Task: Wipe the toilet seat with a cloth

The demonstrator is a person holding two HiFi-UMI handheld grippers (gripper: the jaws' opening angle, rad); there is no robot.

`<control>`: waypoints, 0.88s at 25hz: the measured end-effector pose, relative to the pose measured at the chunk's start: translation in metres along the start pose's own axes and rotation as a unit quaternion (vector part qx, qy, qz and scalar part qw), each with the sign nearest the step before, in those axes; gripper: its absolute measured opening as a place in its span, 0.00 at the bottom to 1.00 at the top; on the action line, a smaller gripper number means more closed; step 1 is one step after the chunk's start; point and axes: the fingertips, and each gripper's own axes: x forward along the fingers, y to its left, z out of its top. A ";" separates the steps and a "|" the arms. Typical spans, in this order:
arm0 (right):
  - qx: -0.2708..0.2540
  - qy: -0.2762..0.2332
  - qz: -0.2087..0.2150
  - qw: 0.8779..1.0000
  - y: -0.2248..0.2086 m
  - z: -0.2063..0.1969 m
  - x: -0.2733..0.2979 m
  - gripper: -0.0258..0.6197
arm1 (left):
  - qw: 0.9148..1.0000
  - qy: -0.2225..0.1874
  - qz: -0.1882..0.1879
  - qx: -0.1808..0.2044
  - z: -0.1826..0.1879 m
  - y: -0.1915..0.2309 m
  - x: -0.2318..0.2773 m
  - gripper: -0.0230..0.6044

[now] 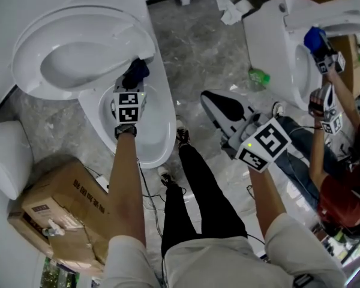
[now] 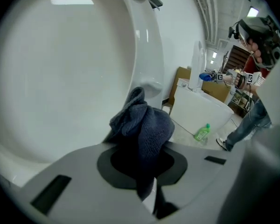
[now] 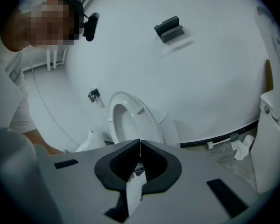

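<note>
**Dark blue cloth pinched in the left claw at the toilet**

The dark blue cloth (image 2: 142,125) is pinched between the jaws of the left gripper (image 2: 147,171) and is bunched up just ahead of them. The raised toilet seat (image 1: 78,47) is seen directly in front of this claw and the open bowl (image 1: 153,152) beneath it. Whether the cloth touches the seat cannot be told. The jaws of the right gripper (image 3: 140,148) are pressed together on nothing, and a green bottle (image 1: 259,75) is seen on the floor beyond them.
</note>
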 end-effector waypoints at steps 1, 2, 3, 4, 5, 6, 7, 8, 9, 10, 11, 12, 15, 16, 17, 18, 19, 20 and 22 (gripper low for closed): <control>-0.001 0.001 0.000 1.000 0.001 -0.001 0.003 0.08 | 1.000 0.000 0.008 -0.009 -0.003 0.005 -0.001 0.10; -0.002 0.002 0.001 1.000 0.002 -0.002 0.005 0.08 | 1.000 0.000 0.017 -0.017 -0.007 0.009 -0.002 0.10; -0.003 0.003 0.002 1.000 0.003 -0.003 0.007 0.08 | 0.999 0.001 0.024 -0.024 -0.011 0.014 -0.004 0.10; -0.004 0.005 0.002 1.000 0.003 -0.004 0.008 0.08 | 0.999 0.002 0.029 -0.028 -0.015 0.017 -0.005 0.10; -0.005 0.006 0.003 1.000 0.004 -0.004 0.010 0.08 | 0.999 0.003 0.033 -0.029 -0.018 0.020 -0.006 0.10; -0.006 0.006 0.004 1.000 0.004 -0.005 0.013 0.08 | 0.999 0.004 0.037 -0.029 -0.020 0.023 -0.007 0.10; -0.007 0.006 0.006 1.000 0.004 -0.006 0.015 0.08 | 0.999 0.006 0.040 -0.028 -0.023 0.027 -0.009 0.10; -0.007 0.006 0.009 1.000 0.006 -0.007 0.017 0.08 | 0.999 0.009 0.043 -0.025 -0.026 0.031 -0.012 0.09; -0.007 0.007 0.011 1.000 0.008 -0.008 0.018 0.08 | 0.999 0.013 0.047 -0.021 -0.029 0.035 -0.015 0.09; -0.008 0.008 0.013 1.000 0.010 -0.008 0.018 0.08 | 0.998 0.016 0.052 -0.018 -0.033 0.038 -0.018 0.10; -0.010 0.009 0.014 1.000 0.012 -0.007 0.018 0.08 | 0.998 0.019 0.057 -0.016 -0.036 0.041 -0.020 0.10; -0.011 0.010 0.015 1.000 0.013 -0.007 0.018 0.08 | 0.998 0.023 0.062 -0.015 -0.039 0.045 -0.023 0.10; -0.012 0.013 0.019 1.000 0.018 -0.008 0.020 0.08 | 0.997 0.034 0.075 -0.006 -0.047 0.057 -0.033 0.10; -0.013 0.014 0.020 1.000 0.019 -0.008 0.021 0.08 | 0.996 0.038 0.079 -0.001 -0.050 0.061 -0.035 0.10; -0.014 0.015 0.021 1.000 0.020 -0.009 0.021 0.08 | 0.996 0.042 0.082 0.004 -0.054 0.065 -0.037 0.10; -0.015 0.016 0.023 1.000 0.022 -0.009 0.021 0.08 | 0.995 0.047 0.085 0.012 -0.059 0.070 -0.038 0.10; -0.017 0.016 0.024 0.999 0.024 -0.010 0.022 0.08 | 0.994 0.052 0.088 0.024 -0.065 0.075 -0.040 0.10; -0.018 0.017 0.026 0.999 0.025 -0.009 0.022 0.08 | 0.993 0.058 0.094 0.036 -0.069 0.081 -0.042 0.10; -0.022 0.017 0.029 0.999 0.029 -0.007 0.023 0.08 | 0.990 0.066 0.110 0.050 -0.073 0.096 -0.051 0.10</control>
